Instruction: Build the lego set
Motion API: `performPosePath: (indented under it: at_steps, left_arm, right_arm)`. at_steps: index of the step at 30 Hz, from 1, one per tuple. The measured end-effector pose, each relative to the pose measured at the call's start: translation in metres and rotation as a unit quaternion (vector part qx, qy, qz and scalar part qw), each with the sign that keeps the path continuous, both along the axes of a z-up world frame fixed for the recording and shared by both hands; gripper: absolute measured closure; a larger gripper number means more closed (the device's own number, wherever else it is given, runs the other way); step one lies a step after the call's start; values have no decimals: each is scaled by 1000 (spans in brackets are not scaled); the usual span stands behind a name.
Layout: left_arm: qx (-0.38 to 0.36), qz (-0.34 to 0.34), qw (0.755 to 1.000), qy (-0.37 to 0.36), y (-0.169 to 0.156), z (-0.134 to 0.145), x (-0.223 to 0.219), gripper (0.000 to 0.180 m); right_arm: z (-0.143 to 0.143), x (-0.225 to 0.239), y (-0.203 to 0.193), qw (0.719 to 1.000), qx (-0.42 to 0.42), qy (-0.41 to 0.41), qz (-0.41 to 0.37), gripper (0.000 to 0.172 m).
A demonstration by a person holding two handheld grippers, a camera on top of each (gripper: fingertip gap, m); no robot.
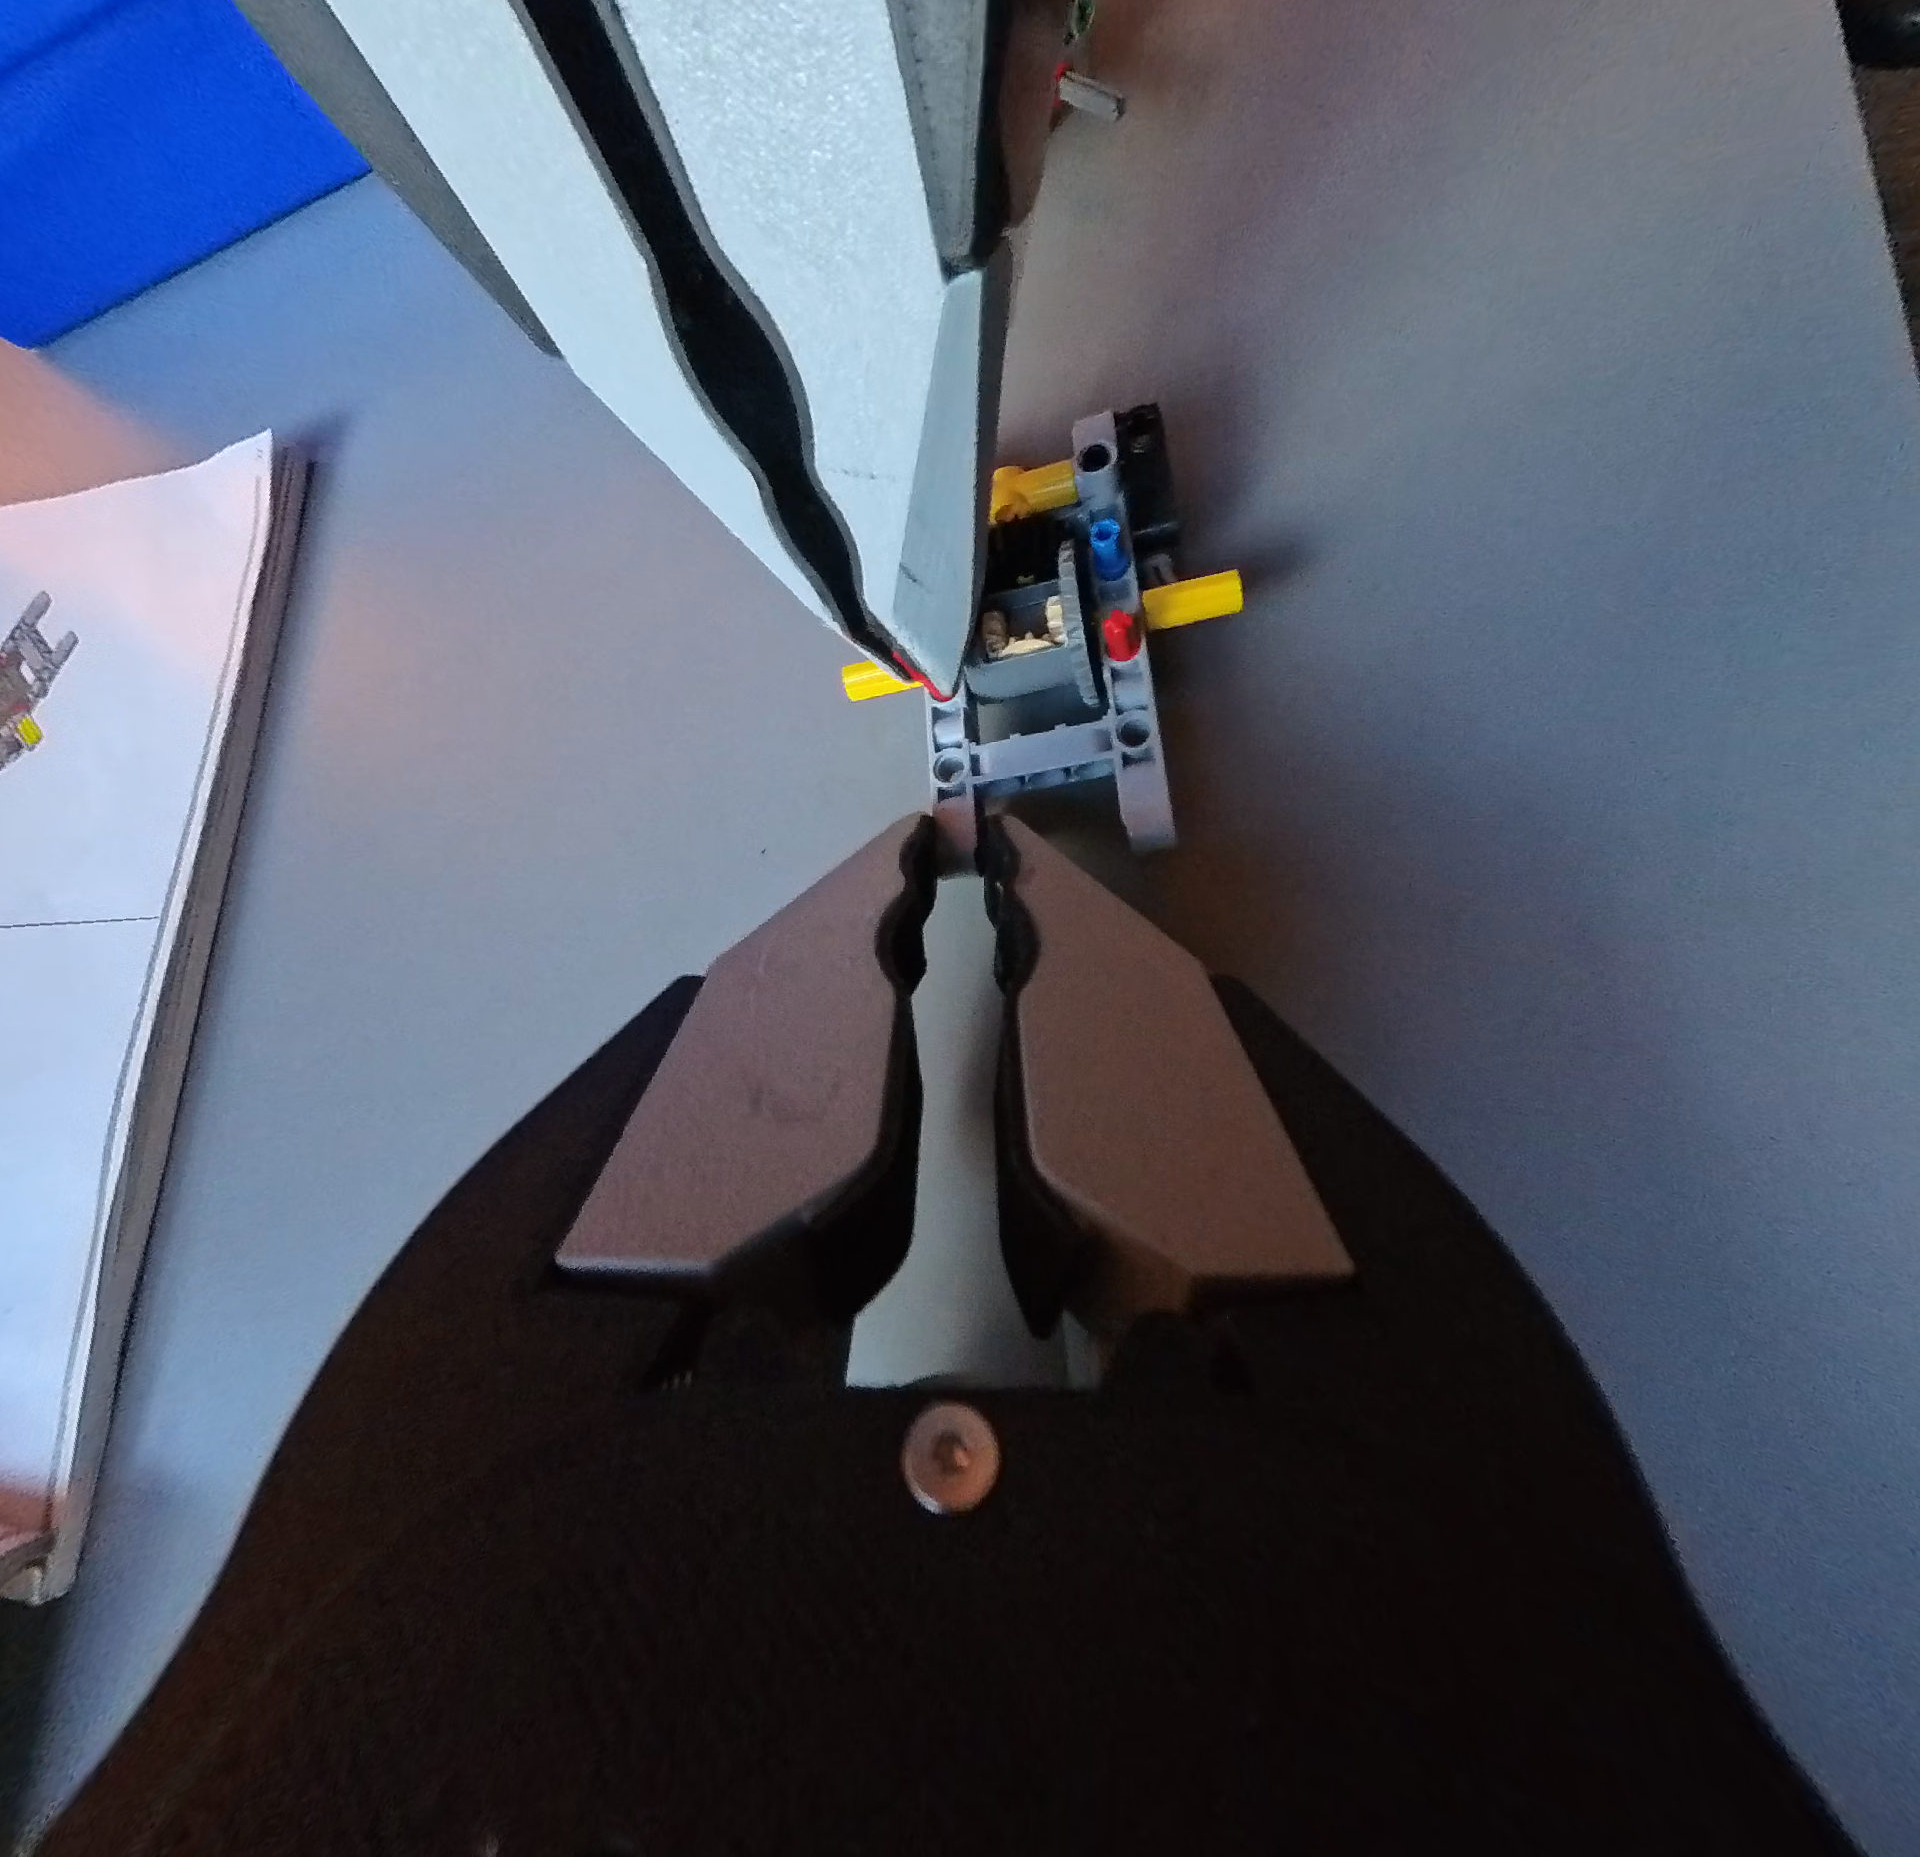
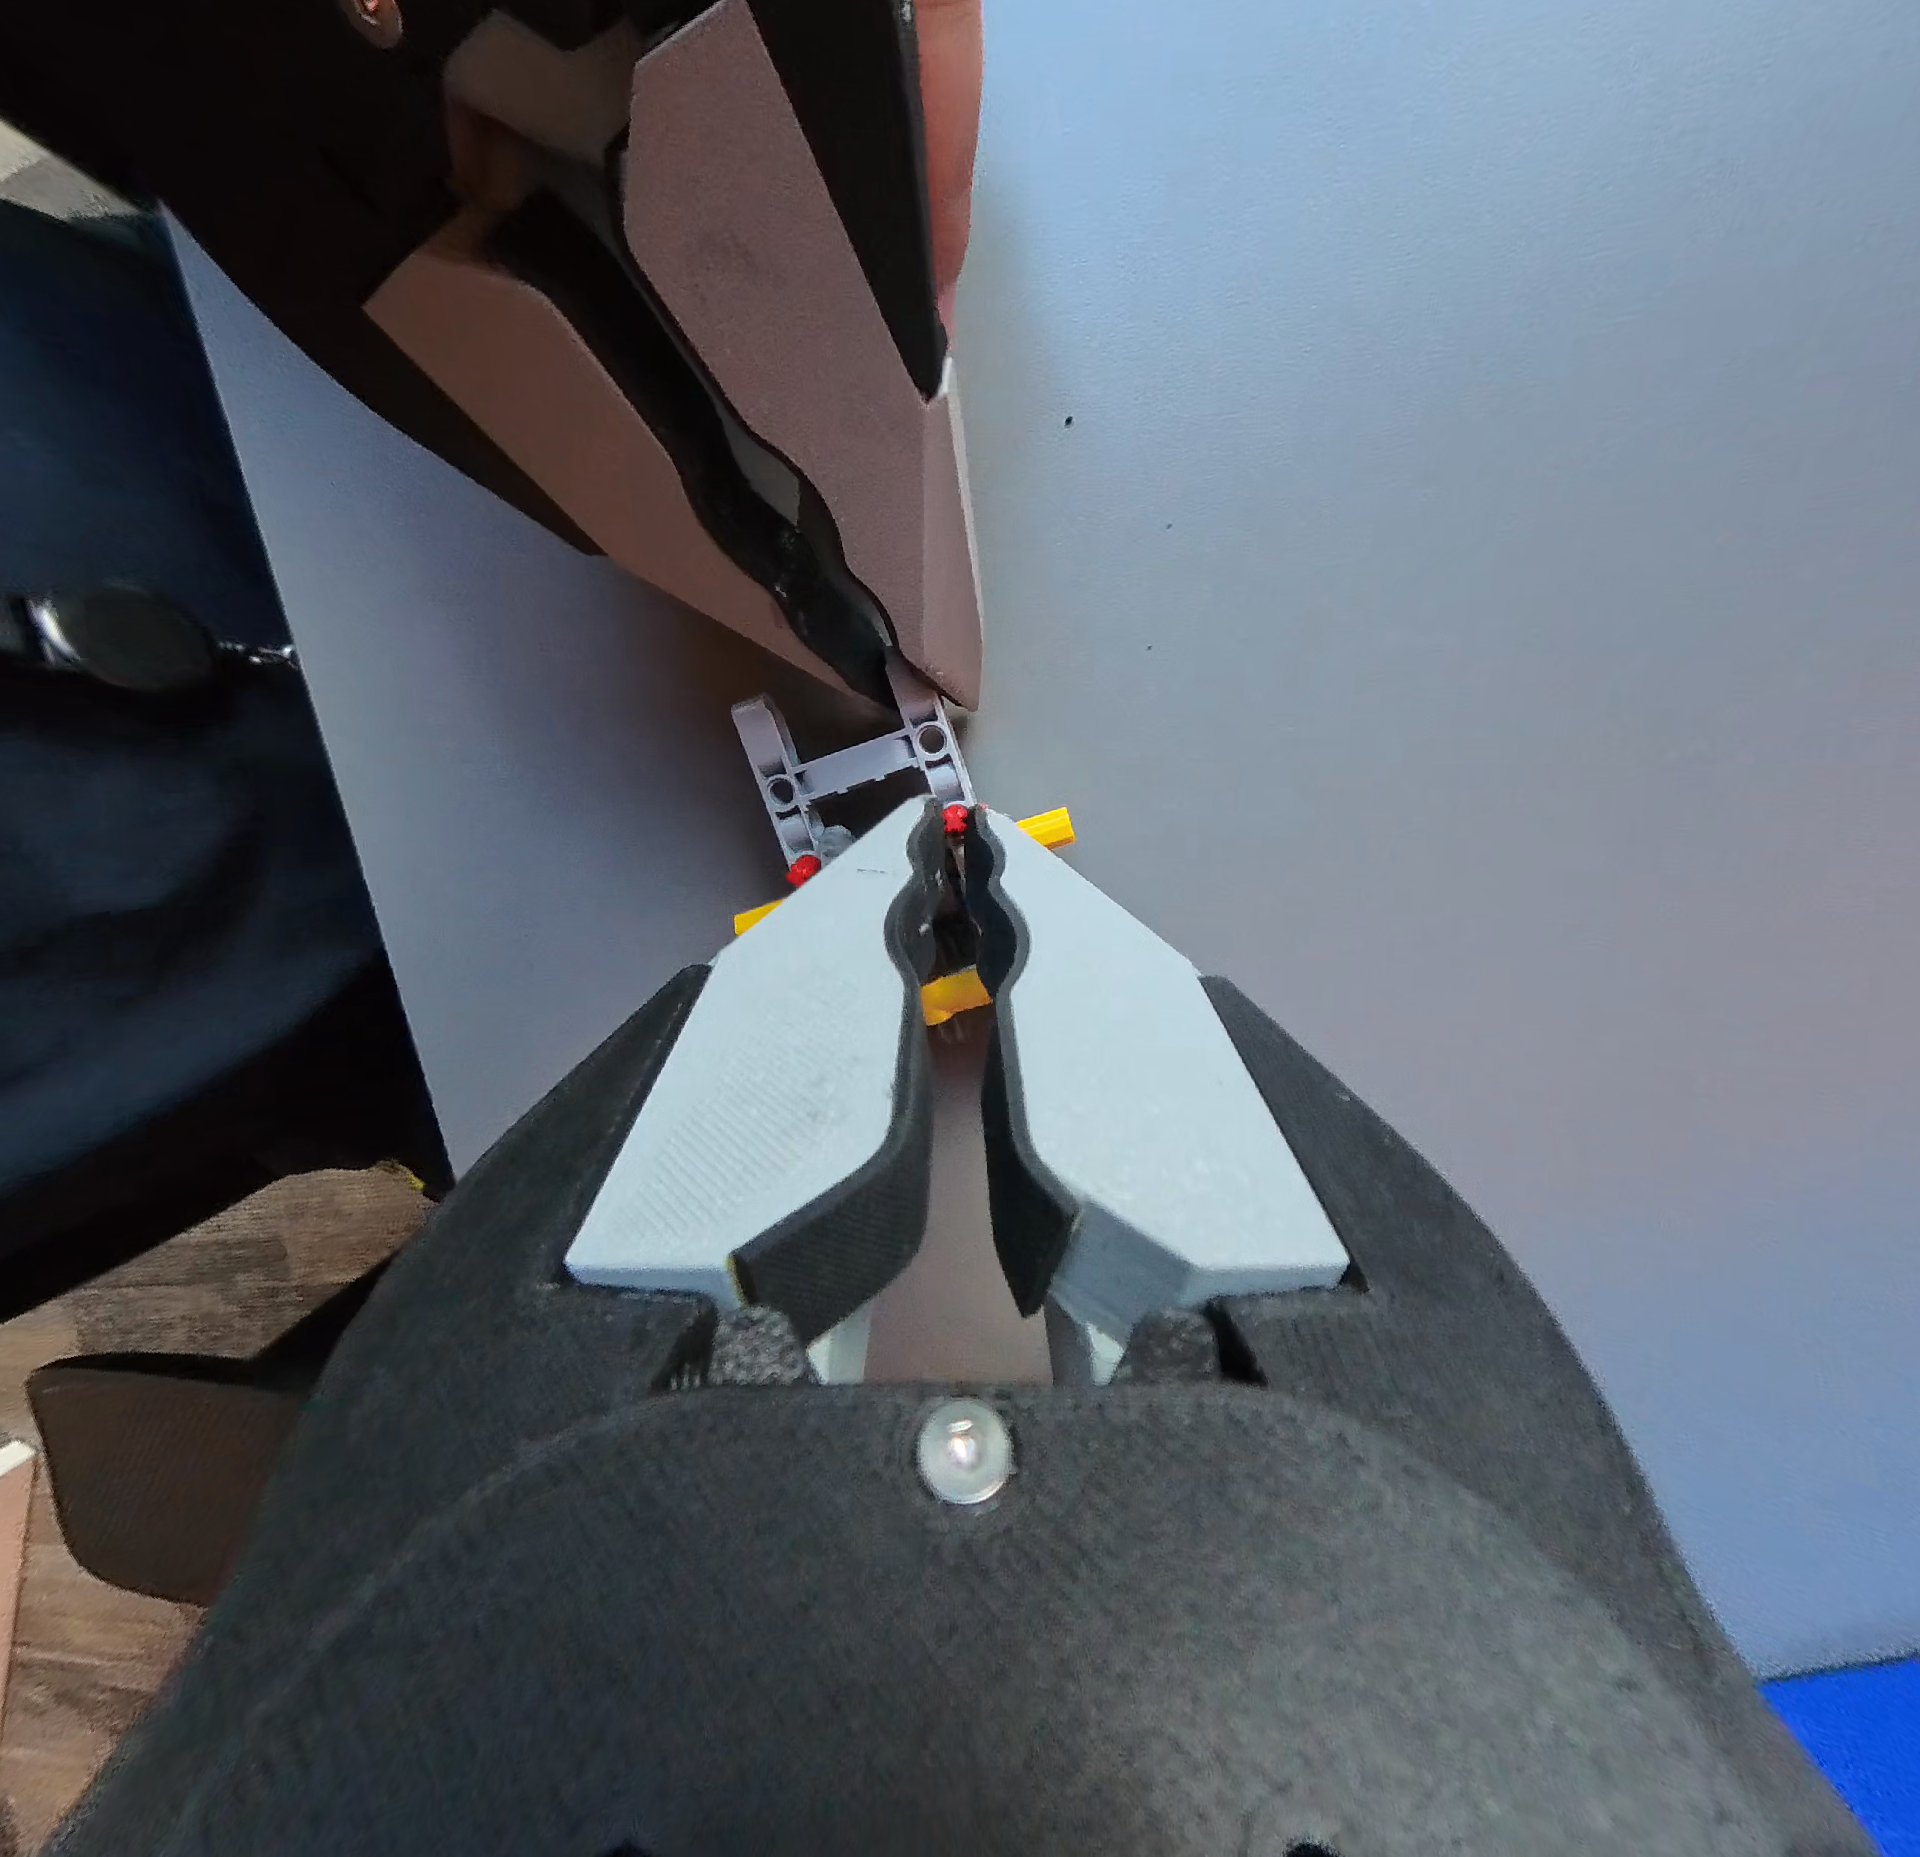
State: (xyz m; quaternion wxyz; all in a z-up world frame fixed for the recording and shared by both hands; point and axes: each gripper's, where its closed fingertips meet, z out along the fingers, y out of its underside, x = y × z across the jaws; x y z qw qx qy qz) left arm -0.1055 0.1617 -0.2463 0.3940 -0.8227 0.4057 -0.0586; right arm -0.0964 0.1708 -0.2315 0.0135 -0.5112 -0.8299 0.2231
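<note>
Grey table (image 1: 1455,976): left tool (image 1: 958,831) grips brick frame (image 1: 1039,758); right tool (image 2: 954,822) pinches red pin (image 2: 954,820), mostly hidden.

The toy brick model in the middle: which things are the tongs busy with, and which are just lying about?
Busy with:
- grey brick model, its grey beam gripped by the left tongs
- small red pin, pinched by the right tongs at the model

Lying about:
- white booklet on the grey table
- blue thing behind
</note>
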Motion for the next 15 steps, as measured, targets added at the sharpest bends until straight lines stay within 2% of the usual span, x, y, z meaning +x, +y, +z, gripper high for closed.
performPosePath:
  at_steps: [8, 11, 13, 15]
  left_arm:
    - [8, -2, 1000, -2, 1, 0, 1, 175]
    - [19, -4, 1000, -1, 1, 3, 2, 175]
    - [22, -6, 1000, 1, 1, 3, 2, 175]
    - [20, -6, 1000, -1, 0, 3, 2, 175]
  right_arm:
    - [2, 2, 0, 1000, 10, 15, 9, 169]
    - [15, 8, -1, 1000, -17, -5, 11, 170]
    - [28, 3, 7, 1000, -10, 17, -1, 165]
    - [30, 5, 10, 1000, 6, 2, -3, 170]
